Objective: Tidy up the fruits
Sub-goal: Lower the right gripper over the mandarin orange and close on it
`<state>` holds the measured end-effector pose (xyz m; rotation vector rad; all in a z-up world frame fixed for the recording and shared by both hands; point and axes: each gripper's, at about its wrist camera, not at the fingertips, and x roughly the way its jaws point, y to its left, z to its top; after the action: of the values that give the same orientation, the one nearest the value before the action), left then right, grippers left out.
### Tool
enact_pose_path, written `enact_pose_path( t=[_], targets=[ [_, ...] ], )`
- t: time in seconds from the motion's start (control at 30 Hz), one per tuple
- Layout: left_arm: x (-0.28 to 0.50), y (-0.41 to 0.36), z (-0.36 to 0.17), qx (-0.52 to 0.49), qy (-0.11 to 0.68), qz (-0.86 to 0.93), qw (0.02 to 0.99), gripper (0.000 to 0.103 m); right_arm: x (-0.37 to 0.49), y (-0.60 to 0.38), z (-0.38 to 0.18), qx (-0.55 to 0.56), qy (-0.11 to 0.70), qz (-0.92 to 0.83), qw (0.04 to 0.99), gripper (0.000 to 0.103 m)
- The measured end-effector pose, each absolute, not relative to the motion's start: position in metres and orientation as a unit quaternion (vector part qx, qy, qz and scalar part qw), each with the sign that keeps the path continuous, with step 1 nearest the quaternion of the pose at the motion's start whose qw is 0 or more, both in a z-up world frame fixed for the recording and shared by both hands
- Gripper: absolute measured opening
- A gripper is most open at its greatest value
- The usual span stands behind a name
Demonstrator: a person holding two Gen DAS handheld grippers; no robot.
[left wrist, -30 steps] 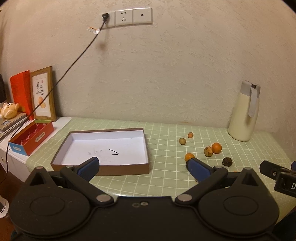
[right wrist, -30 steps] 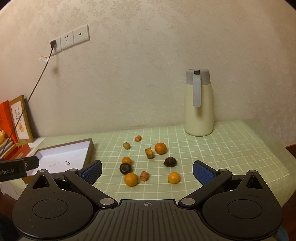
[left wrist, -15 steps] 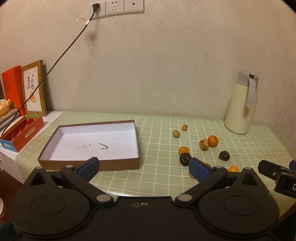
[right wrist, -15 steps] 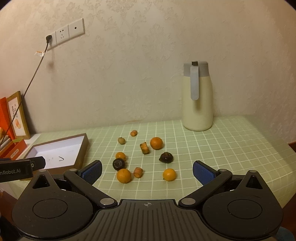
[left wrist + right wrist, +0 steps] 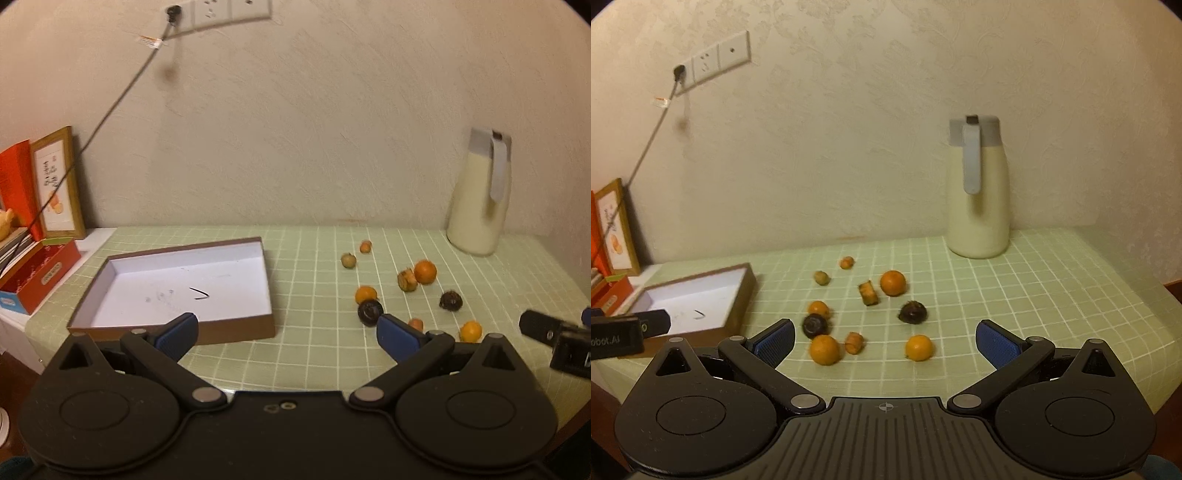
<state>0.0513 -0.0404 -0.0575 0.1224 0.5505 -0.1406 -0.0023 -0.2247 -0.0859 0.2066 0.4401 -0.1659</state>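
Observation:
Several small fruits lie scattered on the green checked tablecloth (image 5: 1052,295): oranges (image 5: 893,283) (image 5: 824,349) (image 5: 919,347), two dark round fruits (image 5: 912,313) (image 5: 815,325), and small brownish pieces (image 5: 868,292). A shallow brown box with a white inside (image 5: 184,288) (image 5: 698,306) sits to their left. My left gripper (image 5: 286,334) is open, low over the table's front edge between box and fruits. My right gripper (image 5: 884,341) is open too, its fingers straddling the nearest fruits from the front. Neither holds anything.
A cream jug with a grey lid (image 5: 977,192) (image 5: 480,195) stands at the back right by the wall. A framed picture (image 5: 57,184), a red card and a red box (image 5: 37,273) sit off the table's left end. A cable (image 5: 110,110) hangs from the wall socket.
Both grippers have moved closer to the table, so the fruits and box look nearer and larger. Both stay open. Nothing on the table has moved.

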Motion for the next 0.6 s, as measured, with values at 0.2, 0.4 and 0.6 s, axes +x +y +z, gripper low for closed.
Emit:
enact_pose_path(
  t=[0.2,0.4,0.6],
  targets=[
    [0.069,-0.063,-0.089,0.095,0.277,-0.109,0.950,0.085,0.015,-0.245,-0.108,0.103,0.230,-0.104,0.962,0.103],
    [0.092,-0.092,-0.119,0.121,0.273,-0.161,0.941,0.076,0.040,-0.262,-0.122,0.096,0.234,-0.101,0.962,0.103],
    [0.115,-0.111,-0.139,0.122,0.284,-0.186,0.933,0.071,0.064,-0.281,-0.135,0.120,0.242,-0.096,0.958,0.103]
  ],
)
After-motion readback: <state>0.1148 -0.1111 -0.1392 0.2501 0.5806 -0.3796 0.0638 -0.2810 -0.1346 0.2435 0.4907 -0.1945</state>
